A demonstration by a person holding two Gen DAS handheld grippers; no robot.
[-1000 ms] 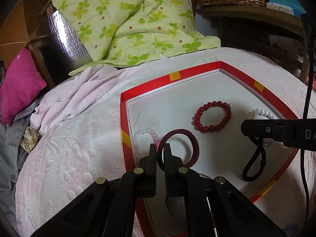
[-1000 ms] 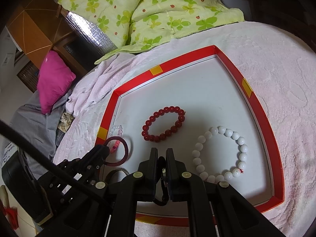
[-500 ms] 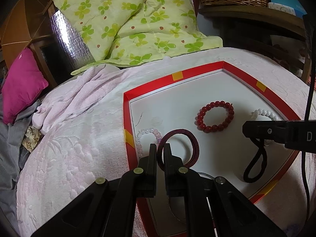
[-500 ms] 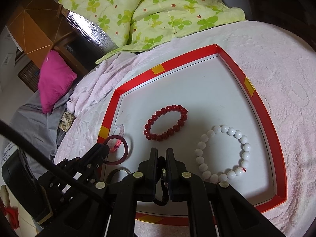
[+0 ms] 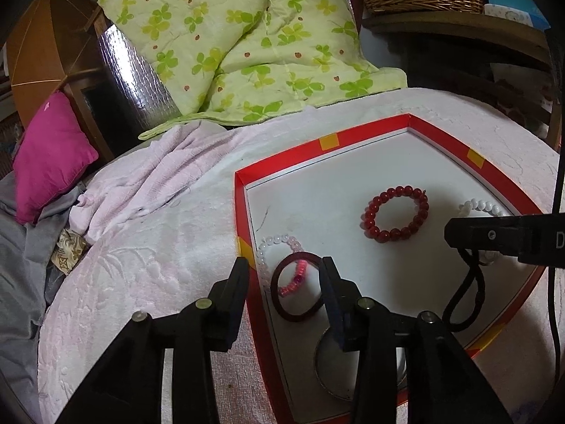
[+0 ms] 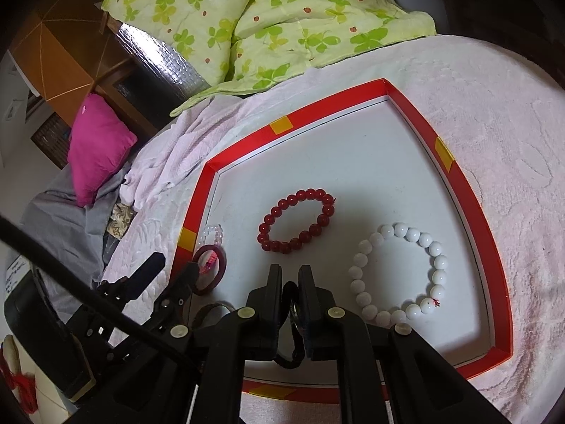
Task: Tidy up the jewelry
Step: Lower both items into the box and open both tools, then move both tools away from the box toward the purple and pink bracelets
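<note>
Left gripper [image 5: 284,272] hangs with fingers spread over the maroon band [image 5: 298,287] at lower centre of the red tray [image 5: 363,132]; right gripper [image 6: 290,275] pinches a black cord [image 5: 464,293] at frame right, farther off

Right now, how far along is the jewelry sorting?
Laid out in the red tray: red bead bracelet, white bead bracelet. In hand: right gripper shut on black cord. Left gripper open over the maroon ring, which overlaps the pink bracelet; those remain.
</note>
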